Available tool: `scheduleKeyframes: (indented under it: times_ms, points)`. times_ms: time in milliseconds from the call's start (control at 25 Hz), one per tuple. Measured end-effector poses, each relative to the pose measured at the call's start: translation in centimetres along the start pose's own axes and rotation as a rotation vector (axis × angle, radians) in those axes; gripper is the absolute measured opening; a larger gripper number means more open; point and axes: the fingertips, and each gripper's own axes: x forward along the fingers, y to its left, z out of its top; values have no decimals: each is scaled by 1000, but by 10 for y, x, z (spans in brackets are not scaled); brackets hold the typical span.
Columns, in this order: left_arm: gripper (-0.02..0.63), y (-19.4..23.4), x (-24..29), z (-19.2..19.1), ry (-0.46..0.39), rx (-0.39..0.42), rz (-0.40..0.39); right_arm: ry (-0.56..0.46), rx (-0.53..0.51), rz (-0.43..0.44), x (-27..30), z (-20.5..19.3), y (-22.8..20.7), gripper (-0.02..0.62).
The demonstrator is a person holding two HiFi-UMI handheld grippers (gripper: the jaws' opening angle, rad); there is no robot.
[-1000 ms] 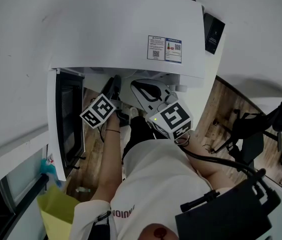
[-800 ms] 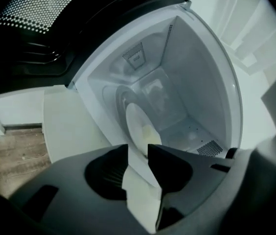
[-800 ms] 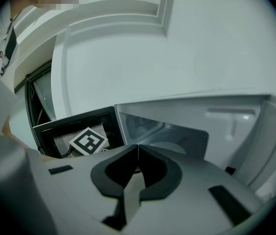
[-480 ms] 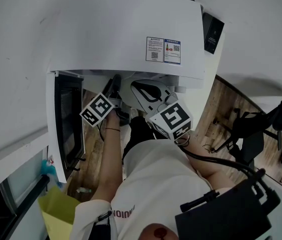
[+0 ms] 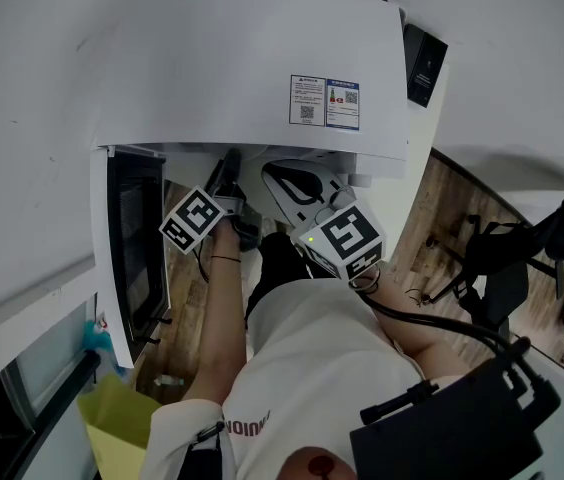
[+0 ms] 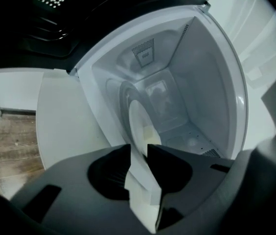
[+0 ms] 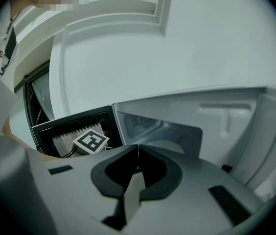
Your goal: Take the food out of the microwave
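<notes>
The white microwave (image 5: 252, 68) stands with its door (image 5: 127, 248) swung open to the left. In the left gripper view its cavity (image 6: 196, 82) holds a white plate (image 6: 137, 124) with a pale piece of food (image 6: 150, 133) on it. My left gripper (image 6: 138, 148) is in front of the cavity's mouth, aimed at the plate, open by a narrow gap with nothing in it. My right gripper (image 7: 138, 148) hangs back outside the opening, its tips touching, shut and empty. In the head view both grippers, left (image 5: 227, 173) and right (image 5: 292, 178), reach under the microwave's top.
The dark door window (image 7: 74, 131) is at the left, with the left gripper's marker cube (image 7: 91, 141) before it. A wooden floor (image 5: 442, 218) lies below. A black chair (image 5: 507, 258) stands at the right, and a yellow bag (image 5: 112, 418) at the lower left.
The microwave door has swung slightly further open to the left. The left gripper's cube has shifted a little left; the right gripper has hardly moved.
</notes>
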Motion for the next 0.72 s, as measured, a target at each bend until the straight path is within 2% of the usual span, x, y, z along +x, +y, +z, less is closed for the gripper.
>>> scheduleKeyframes:
  times_ms: [160,560,720]
  points:
    - [94,-2,-1,1,-9,0,-1,0,0,4,0,0,1,21]
    - [58,-3,-8,2,-54,-84,-30,-6,0,9,-1,1,3,21]
    - [43,-7,-10,5,-75,-86,-43,-7,-6,10,-3,1,4,21]
